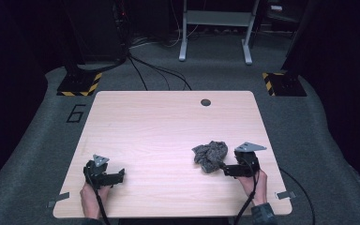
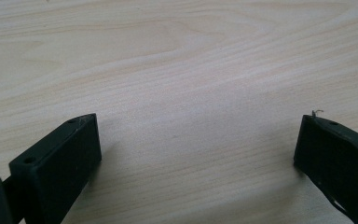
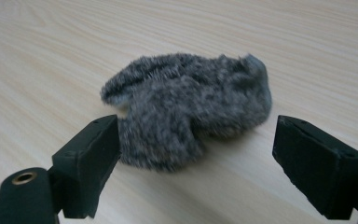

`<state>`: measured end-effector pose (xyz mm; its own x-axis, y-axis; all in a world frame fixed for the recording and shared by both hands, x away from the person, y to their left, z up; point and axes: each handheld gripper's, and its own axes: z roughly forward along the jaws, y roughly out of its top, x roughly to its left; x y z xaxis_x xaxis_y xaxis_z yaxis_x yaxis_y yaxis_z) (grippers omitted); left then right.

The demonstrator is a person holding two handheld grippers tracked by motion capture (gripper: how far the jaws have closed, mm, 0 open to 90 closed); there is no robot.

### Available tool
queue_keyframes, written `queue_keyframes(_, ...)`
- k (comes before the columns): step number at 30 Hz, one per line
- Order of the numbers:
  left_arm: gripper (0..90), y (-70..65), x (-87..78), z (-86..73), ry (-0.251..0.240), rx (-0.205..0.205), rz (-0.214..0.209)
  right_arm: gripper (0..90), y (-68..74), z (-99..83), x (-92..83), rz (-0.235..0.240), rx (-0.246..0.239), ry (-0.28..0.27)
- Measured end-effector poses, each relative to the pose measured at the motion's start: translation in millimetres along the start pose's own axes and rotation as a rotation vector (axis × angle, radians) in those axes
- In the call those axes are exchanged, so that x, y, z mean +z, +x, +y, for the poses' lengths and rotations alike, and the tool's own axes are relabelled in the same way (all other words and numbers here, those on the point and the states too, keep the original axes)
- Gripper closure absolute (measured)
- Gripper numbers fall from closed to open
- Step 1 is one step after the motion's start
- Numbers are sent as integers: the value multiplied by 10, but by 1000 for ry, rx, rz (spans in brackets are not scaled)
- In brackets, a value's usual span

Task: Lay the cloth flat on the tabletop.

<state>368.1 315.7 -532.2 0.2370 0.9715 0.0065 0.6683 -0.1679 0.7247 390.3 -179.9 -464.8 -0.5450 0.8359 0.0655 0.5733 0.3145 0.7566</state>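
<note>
A person's left hand (image 1: 92,193) held the left gripper (image 1: 120,175) low over the near-left part of the pale wooden worktop (image 1: 168,126), its grey three-cornered plate (image 1: 100,159) on top and its cable (image 1: 102,208) trailing back toward the near edge. In the left gripper view, the two black jaws stood spread wide apart, with bare wood grain between them and nothing held.

Toward the middle of the far edge, a small dark round hole (image 1: 206,102) sat in the worktop.

Right of centre, a crumpled grey furry cloth (image 1: 210,155) lay bunched on the wood, well apart from the left gripper. The right gripper (image 1: 221,166) pointed at it from the right, its tips just beside the cloth's near-right edge. In the right gripper view the cloth (image 3: 189,107) lay ahead of the jaws, which were spread wide and closed on nothing; the left-hand jaw stood right at the fur's edge, though whether it touched could not be told, while the right-hand jaw stood clear of it. The right hand (image 1: 257,183) gripped the tool from behind, a dark sleeve (image 1: 262,214) showing at the bottom of the high view.

Beyond the worktop, on grey carpet (image 1: 309,140), a marking that looked like the figure 6 (image 1: 76,113) was on the left, and yellow-and-black striped bases (image 1: 79,84) stood at both far corners.
</note>
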Motion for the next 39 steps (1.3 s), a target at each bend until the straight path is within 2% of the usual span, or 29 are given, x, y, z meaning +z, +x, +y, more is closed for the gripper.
queue_keyframes(3,4,1,-2,2,4,0,-2,159,78,97,102,-5,-6,20)
queue_keyframes(5,4,2,-4,2,5,1,-3,179,98,149,219,-31,-22,43)
queue_keyframes(6,4,1,-4,2,5,1,-3,195,105,160,287,-36,-2,61)
queue_keyframes(9,5,2,-4,1,4,1,-3,265,92,114,491,-38,33,134)
queue_keyframes(11,5,3,-4,1,4,2,-2,389,83,51,581,-51,35,160)
queue_keyframes(13,4,3,-4,1,4,2,-2,526,67,-15,605,-37,48,146)
queue_keyframes(15,4,2,-4,1,4,1,-3,618,41,-62,589,-12,65,131)
queue_keyframes(20,5,2,-4,0,4,1,-3,733,26,-89,560,18,24,109)
queue_keyframes(26,5,-1,-2,-2,-2,-5,-1,748,112,-27,483,68,32,47)
queue_keyframes(29,5,-1,-2,-2,-2,-6,-1,748,181,61,461,92,17,7)
queue_keyframes(37,5,-2,0,-2,-5,-7,4,743,373,273,483,157,-37,-14)
queue_keyframes(39,5,-1,0,-2,-5,-6,4,740,435,301,506,173,-47,-4)
